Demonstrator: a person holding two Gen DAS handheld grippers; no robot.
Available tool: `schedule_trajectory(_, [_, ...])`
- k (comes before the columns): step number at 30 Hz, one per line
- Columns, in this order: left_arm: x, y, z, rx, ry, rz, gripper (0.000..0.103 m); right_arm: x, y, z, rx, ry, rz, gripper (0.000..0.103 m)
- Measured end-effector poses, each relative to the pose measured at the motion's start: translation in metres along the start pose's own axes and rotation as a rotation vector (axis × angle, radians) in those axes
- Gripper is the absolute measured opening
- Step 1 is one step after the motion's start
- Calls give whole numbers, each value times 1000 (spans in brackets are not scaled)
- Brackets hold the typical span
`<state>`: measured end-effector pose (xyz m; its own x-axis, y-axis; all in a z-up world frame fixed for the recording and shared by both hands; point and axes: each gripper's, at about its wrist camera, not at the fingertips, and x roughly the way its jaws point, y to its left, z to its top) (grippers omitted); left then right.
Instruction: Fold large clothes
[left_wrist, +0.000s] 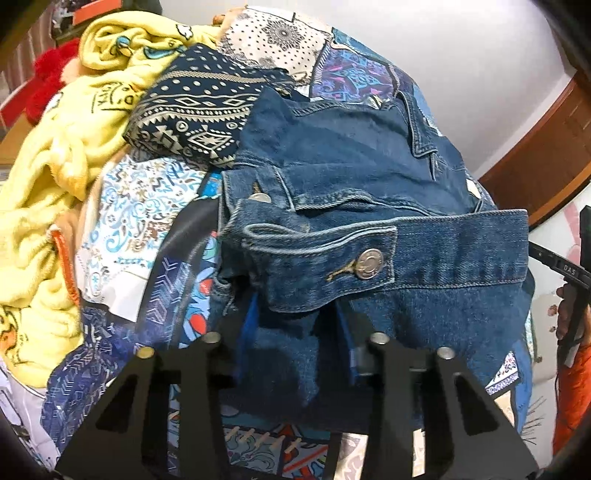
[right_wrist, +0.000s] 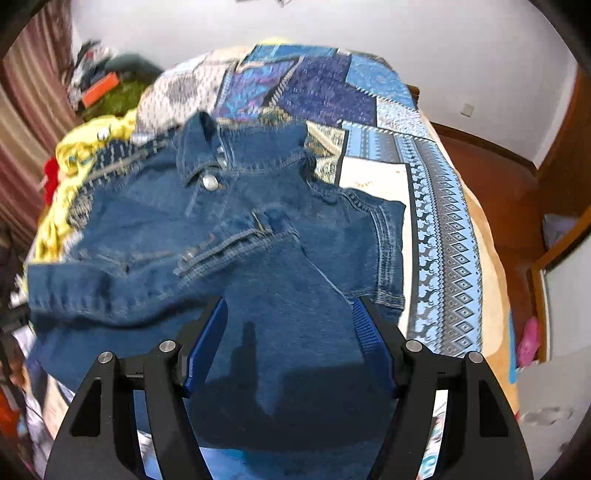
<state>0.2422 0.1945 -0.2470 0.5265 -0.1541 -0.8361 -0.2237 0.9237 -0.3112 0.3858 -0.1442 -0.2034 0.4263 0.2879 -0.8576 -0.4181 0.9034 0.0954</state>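
Denim jacket (left_wrist: 343, 192) lies on the bed (right_wrist: 443, 221), over a patchwork quilt (right_wrist: 325, 92). Collar end is toward the far side of the bed, hem toward the cameras.

Left gripper (left_wrist: 291, 332): blue pads clamped on a fold of the jacket near its buttoned waistband tab (left_wrist: 369, 264); fabric bunched between the pads.

Right gripper (right_wrist: 290, 339): jaws wide apart, nothing pinched. It hangs over the flat lower part of the jacket; the blue pads (right_wrist: 207, 347) stand either side of plain denim. Frame is motion-blurred.

Left of the jacket: a navy patterned cloth (left_wrist: 199, 110) touching its edge, and beyond that a heap of yellow fleece (left_wrist: 55, 166).
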Motion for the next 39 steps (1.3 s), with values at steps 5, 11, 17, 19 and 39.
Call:
schedule_trajectory(5, [-15,0,-6,7,-57,43,22,22,-5,18,-42,56,37,67])
schedule_trajectory(11, [-35,1,-9,2,-123,76,16,64,1,47,-87,154,82,67])
schedule_trajectory(17, [-52,-10,-10,46,-174,127,16,87,-4,52,-19,176,162,67])
schedule_trajectory(19, [-56,-14,-10,67,-188,143,16,89,-7,49,19,167,193,55])
schedule_trajectory(39, [-95,-72,89,216,-364,117,14,-64,-26,58,105,-332,128,13])
